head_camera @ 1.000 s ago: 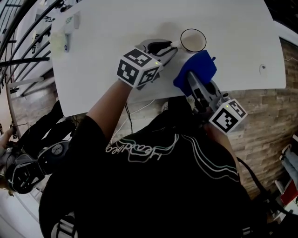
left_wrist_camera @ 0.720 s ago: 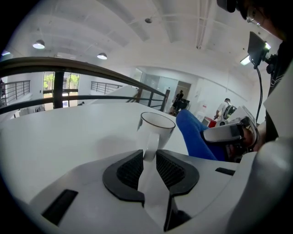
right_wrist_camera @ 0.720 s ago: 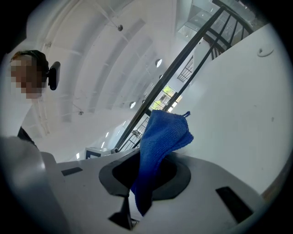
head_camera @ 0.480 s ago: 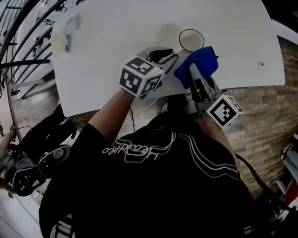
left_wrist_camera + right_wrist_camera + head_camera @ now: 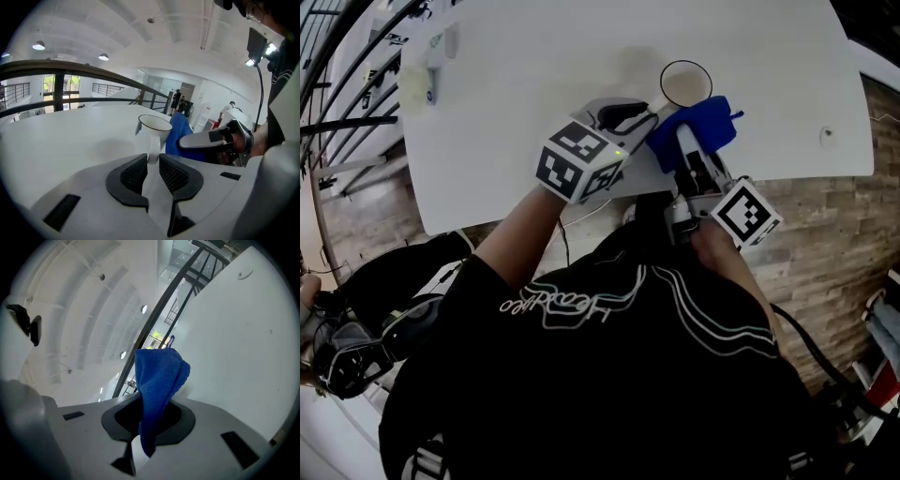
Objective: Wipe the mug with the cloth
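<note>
Now left tool (image 5: pixel 151 164), jaws just closing, pinches the mug (image 5: pixel 154 127) handle; right tool (image 5: pixel 152 418) grips cloth (image 5: pixel 159 376); hard wiping could twist it loose.

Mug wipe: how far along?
Done: right gripper is clamped on the cloth; left gripper has just been closing its jaws on the handle of the mug. In hand: cloth sits beside the mug. Left: the wiping itself; contact unclear.
</note>
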`<state>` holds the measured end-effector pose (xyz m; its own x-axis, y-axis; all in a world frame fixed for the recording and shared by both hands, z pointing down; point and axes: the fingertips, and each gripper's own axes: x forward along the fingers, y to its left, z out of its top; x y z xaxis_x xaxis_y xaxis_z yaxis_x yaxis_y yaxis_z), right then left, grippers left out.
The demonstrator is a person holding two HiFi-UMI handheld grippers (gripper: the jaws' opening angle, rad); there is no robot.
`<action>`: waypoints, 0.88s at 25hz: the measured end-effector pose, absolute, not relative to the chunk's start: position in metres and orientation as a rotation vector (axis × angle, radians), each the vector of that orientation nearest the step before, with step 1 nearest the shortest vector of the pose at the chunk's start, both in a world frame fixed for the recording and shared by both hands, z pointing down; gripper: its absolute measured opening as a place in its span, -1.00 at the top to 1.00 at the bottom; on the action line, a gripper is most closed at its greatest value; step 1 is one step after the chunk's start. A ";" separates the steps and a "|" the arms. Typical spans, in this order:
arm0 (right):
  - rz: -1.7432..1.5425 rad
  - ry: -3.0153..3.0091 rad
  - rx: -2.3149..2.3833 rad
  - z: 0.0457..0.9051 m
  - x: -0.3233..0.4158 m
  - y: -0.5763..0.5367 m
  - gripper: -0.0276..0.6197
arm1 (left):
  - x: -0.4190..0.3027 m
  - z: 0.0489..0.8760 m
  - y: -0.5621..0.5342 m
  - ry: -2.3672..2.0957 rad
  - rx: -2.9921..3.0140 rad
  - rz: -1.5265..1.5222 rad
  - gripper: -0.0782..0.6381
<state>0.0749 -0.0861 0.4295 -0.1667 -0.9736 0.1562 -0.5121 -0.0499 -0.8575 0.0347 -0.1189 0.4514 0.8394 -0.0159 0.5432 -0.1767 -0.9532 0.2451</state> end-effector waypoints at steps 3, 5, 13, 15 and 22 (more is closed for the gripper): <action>-1.236 1.667 -1.598 0.442 0.078 -0.087 0.76 | 0.036 0.452 -0.118 -0.132 2.736 0.808 0.54; -1.330 1.602 -1.615 0.454 0.079 -0.085 0.76 | 0.036 0.453 -0.118 -0.125 2.737 0.814 0.54; -1.564 1.505 -1.586 0.475 0.079 -0.090 0.76 | 0.036 0.458 -0.118 -0.105 2.777 0.837 0.55; -1.578 1.497 -1.567 0.475 0.078 -0.089 0.76 | 0.035 0.458 -0.118 -0.106 2.778 0.837 0.55; -1.484 1.641 -1.612 0.451 0.073 -0.095 0.76 | 0.013 0.459 -0.144 -0.113 2.786 0.843 0.55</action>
<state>0.0728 -0.0946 0.4509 -0.2539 -0.8906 0.3773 -0.4643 -0.2300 -0.8553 0.0128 -0.1442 0.4586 0.8317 -0.0078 0.5552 -0.1392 -0.9709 0.1949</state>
